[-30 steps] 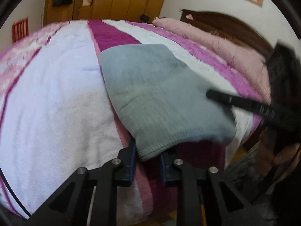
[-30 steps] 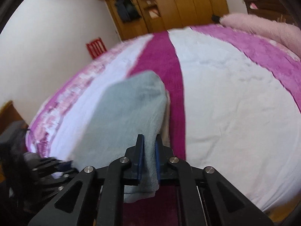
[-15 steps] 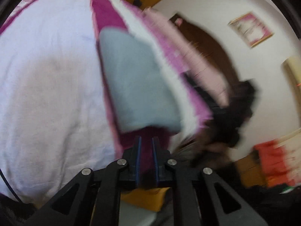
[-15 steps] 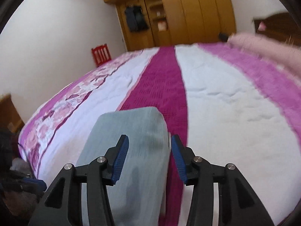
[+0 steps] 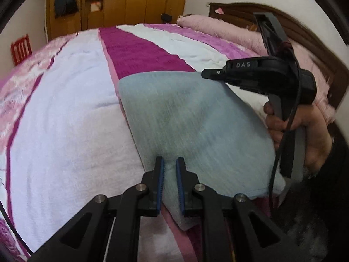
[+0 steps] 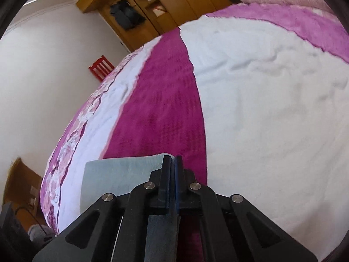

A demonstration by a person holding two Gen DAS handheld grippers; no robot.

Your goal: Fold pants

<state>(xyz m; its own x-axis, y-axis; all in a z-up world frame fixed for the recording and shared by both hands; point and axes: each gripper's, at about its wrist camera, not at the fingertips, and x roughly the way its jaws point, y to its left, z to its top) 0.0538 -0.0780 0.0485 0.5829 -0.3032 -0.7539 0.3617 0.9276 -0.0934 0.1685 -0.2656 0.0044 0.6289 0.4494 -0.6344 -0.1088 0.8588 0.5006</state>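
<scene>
The pants (image 5: 192, 118) lie on the bed (image 5: 65, 118) near its edge, folded into a compact grey pad, so little seems left. The left tongs (image 5: 169, 175) hover slightly spread above the near hem; the right tongs (image 6: 172, 170) are pressed together over the far corner, pinching nothing visible.

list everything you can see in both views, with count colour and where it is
pants: 1, grey-blue, folded, near edge of the bed
bedspread: 1, white with magenta and pink stripes, covering the bed
pink blanket: 1, pale pink, along the headboard side
headboard: 1, dark brown wood, far right
wardrobe: 1, light brown wood, back wall
red chair: 1, red, by the wall left of the bed
left claw: 1, black with blue pads, slightly open over the pants
right claw: 1, black, shut on the pants edge
right hand: 1, gripping the claw handle
</scene>
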